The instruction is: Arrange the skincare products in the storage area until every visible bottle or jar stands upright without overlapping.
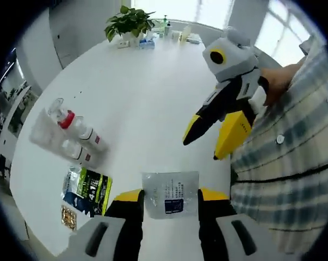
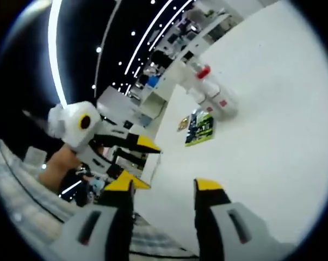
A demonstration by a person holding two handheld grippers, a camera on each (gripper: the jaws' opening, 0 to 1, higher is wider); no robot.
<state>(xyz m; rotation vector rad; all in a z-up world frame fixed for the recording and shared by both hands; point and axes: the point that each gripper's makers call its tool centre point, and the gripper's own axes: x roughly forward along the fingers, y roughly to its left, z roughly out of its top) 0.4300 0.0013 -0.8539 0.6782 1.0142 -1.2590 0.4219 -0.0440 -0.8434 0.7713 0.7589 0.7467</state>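
My left claw clamps a flat glossy pouch; my right claw gapes apart (nothing between) above the smooth white tabletop.

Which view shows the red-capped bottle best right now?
The left gripper view: the red-capped bottle lies on its side on the table, seen from above. The right gripper view shows it smaller and tilted.

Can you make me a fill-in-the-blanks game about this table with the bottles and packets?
1. The bottles on the white table are lying on their ____.
2. One bottle has a ____ cap.
3. The left tool holds a clear ____ between its jaws.
4. At the table's far end stands a leafy green ____.

Missing words: sides; red; packet; plant
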